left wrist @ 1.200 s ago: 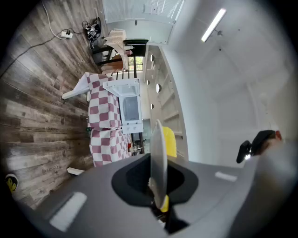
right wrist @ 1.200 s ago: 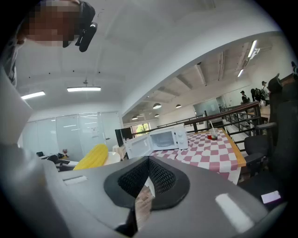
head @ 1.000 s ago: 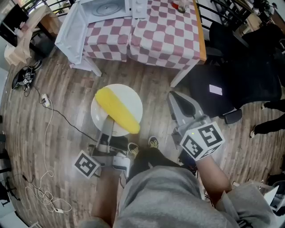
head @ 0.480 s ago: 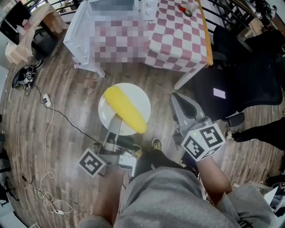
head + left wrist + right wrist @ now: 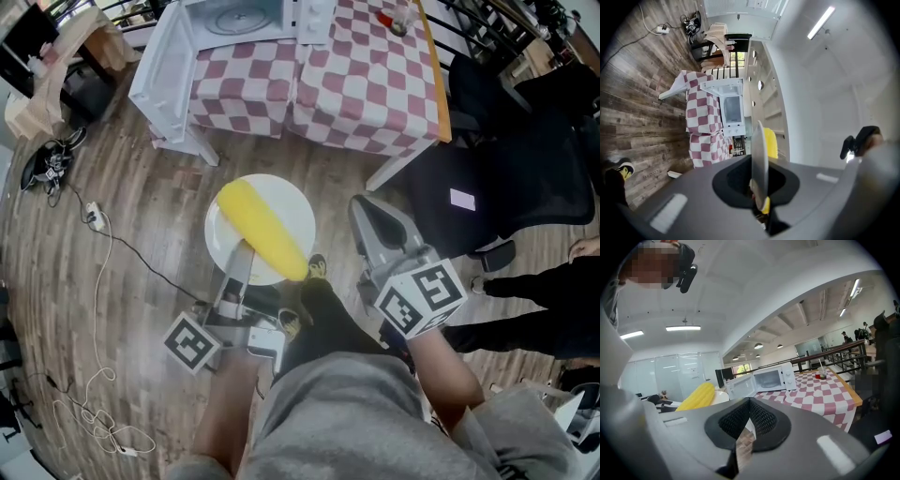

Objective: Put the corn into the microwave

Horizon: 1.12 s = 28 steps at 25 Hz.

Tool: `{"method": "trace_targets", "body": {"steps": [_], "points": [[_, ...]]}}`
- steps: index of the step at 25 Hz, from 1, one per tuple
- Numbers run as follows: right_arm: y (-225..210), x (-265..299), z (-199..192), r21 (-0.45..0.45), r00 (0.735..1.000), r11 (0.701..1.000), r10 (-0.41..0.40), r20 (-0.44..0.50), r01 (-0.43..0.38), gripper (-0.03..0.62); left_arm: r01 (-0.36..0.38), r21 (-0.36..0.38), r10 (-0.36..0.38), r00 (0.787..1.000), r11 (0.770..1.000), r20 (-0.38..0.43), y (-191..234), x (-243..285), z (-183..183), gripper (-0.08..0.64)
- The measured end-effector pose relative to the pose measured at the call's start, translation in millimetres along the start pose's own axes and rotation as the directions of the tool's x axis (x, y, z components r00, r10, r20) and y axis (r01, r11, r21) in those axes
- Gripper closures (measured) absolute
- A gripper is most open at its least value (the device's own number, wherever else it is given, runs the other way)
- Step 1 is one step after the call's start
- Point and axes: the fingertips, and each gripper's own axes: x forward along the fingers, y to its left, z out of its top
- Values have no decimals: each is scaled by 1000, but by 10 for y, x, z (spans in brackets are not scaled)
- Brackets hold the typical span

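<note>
A yellow corn cob lies on a white plate held out over the wooden floor. My left gripper is shut on the plate's near rim. In the left gripper view the plate stands edge-on between the jaws, with the corn behind it. The white microwave stands on the checkered table, its door swung wide open. My right gripper hangs to the right of the plate, shut and holding nothing. In the right gripper view the microwave shows ahead and the corn to the left.
A black office chair stands right of the table. Cables and a power strip lie on the floor at left. A cup with red drink sits on the table. Another person's legs are at far right.
Both grippers and the plate with the corn have moved forward toward the table. The table and microwave sit nearer and lower in the head view.
</note>
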Motion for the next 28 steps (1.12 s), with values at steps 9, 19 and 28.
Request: {"method": "trace_targets", "body": {"steps": [9,19,28], "points": [[-323,633,167,-4,999,999,41,16,-41,594,-8,0,8,1000,1000,0,106,716,234,545],[-874,1159,392,36,999,998,42,16,-42,594,-13,14,13,1000,1000,-2,144,1496,413,545],[-1268,1498,461,65,998,996,68,2,-68,594,-34,27,34,999,999,12,233,1970,451,545]]}}
